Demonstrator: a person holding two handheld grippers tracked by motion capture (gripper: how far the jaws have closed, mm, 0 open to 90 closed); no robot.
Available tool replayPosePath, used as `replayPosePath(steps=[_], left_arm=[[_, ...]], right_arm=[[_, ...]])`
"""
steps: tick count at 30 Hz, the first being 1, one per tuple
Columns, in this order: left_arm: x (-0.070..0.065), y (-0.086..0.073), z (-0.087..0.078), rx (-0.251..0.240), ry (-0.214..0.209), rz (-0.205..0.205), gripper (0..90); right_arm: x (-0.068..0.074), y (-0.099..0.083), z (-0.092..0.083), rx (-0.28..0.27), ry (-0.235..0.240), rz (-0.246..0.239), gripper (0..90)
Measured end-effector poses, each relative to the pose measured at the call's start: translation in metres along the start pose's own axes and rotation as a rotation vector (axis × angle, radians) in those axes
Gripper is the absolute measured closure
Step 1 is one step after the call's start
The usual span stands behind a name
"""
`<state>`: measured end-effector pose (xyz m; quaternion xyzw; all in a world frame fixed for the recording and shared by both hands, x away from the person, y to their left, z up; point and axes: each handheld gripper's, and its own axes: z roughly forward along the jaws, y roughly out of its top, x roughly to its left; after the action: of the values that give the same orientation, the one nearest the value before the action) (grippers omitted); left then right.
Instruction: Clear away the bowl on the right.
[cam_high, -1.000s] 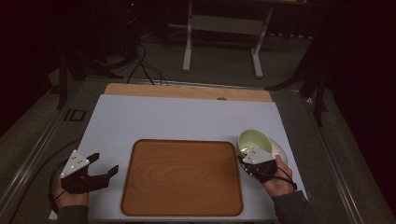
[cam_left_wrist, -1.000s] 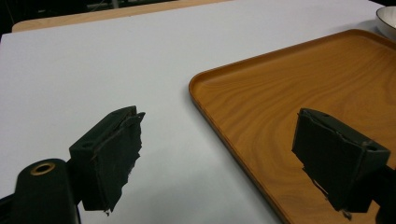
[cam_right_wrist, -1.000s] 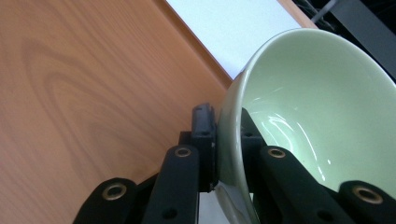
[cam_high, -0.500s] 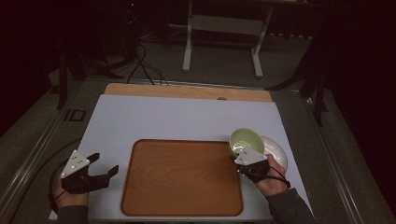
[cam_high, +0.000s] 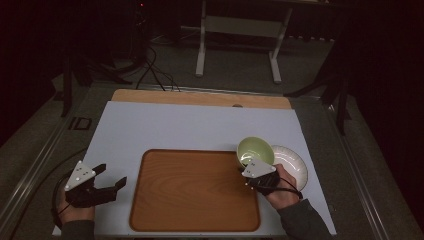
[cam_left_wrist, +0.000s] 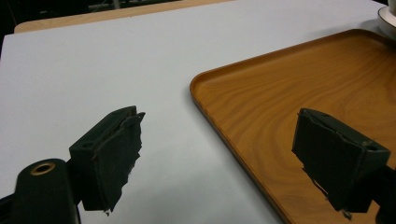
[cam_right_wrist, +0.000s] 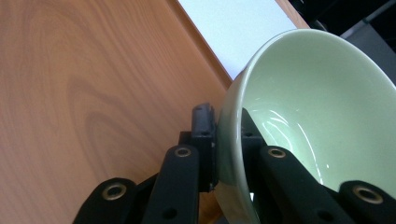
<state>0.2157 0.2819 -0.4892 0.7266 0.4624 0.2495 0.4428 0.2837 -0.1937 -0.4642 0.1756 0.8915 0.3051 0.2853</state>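
Gripping the wall of a glossy pale green bowl (cam_high: 255, 151) between its jaws, the right gripper (cam_high: 251, 176) holds it over the right edge of the wooden tray (cam_high: 195, 190), beside a white plate (cam_high: 292, 162). The left gripper (cam_high: 107, 181), jaws spread wide and empty, rests left of the smooth, round-cornered tray on the white tabletop (cam_high: 190, 125).

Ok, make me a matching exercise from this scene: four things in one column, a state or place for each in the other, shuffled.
Things:
1. bowl
2. tray
3. plate
4. left gripper

States or places:
A. open, holding nothing
B. on the mat, right of the tray
C. pinched by its rim in the right gripper
D. bare wood, nothing on it

Pairs: 1-C, 2-D, 3-B, 4-A
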Motion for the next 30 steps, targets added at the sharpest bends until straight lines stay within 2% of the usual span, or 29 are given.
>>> replayPosePath(steps=[30], left_arm=[[0.001, 0.0, 0.0, -0.006, 0.006, -0.007, 15.2]], right_arm=[[0.02, 0.02, 0.017, -0.02, 0.041, -0.074, 82.4]])
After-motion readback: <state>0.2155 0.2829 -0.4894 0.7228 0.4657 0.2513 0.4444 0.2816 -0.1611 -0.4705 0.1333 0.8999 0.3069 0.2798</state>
